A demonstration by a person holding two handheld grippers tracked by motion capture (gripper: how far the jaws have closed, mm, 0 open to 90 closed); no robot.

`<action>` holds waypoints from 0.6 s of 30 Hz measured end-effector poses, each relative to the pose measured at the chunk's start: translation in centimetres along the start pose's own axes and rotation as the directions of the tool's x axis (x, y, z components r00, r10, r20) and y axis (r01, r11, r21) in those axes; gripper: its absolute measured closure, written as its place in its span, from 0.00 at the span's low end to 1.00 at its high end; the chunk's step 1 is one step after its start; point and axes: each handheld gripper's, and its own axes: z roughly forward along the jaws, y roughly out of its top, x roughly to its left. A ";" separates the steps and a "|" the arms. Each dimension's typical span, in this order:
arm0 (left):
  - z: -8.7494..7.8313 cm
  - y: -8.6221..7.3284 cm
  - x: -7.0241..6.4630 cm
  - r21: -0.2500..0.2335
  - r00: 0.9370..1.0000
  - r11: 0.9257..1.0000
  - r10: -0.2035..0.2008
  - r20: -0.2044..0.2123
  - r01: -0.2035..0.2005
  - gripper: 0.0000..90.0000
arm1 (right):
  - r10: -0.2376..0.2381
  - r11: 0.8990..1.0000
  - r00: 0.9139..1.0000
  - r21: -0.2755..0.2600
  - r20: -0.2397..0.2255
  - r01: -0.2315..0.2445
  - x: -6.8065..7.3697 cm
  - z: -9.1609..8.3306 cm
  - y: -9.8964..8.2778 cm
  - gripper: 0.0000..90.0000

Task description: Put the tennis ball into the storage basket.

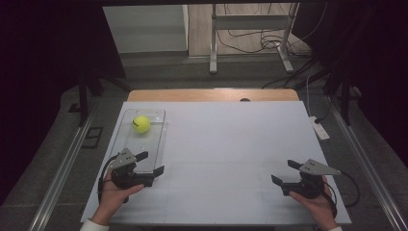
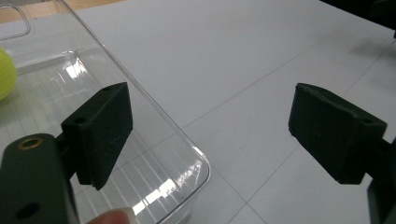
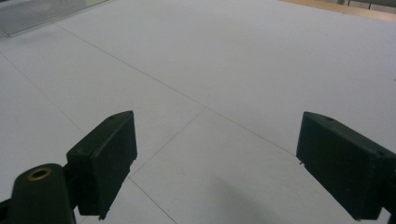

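At clear tray (image 1: 126, 126) near corner: left tool (image 1: 153, 162) agape, empty, seemingly straddling rim; next, close on it. Right tool (image 1: 281, 172) agape, empty.

Clear glossy plastic tray (image 2: 154, 140) is catching reflections; fuzzy yellow tennis ball (image 1: 141, 124) is lying inside; matt white desk (image 1: 231, 144) is showing faint seams.

A yellow-green ball (image 1: 141, 124) with a dark curved mark lies in a clear, colourless tray (image 1: 155, 143) whose floor shows fine parallel ribs. The tray rests on a white table cover (image 1: 231, 144) ruled with thin grey lines. Beyond the tray, a light brown wooden table edge (image 1: 211, 95). Black left gripper (image 1: 153, 162) and black right gripper (image 1: 284, 172), each topped by a grey plate.
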 end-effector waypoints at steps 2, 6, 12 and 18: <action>0.0 0.0 -0.1 0.000 1.000 1.000 0.001 0.002 -0.001 0.16 | 0.001 1.000 1.000 -0.002 0.002 -0.001 0.0 -0.1 0.0 0.14; 0.2 -0.1 -0.2 0.005 1.000 1.000 0.008 0.001 -0.008 0.16 | 0.002 1.000 1.000 -0.003 -0.001 -0.002 -0.1 -0.1 0.0 0.14; 0.4 -0.2 -0.3 0.016 1.000 1.000 0.019 -0.006 -0.019 0.16 | 0.001 1.000 1.000 -0.011 -0.002 -0.001 -0.2 -0.1 0.1 0.14; 0.5 -0.2 -0.4 0.019 1.000 1.000 0.017 -0.011 -0.017 0.16 | 0.006 1.000 1.000 -0.011 -0.009 -0.006 -0.4 0.2 0.1 0.14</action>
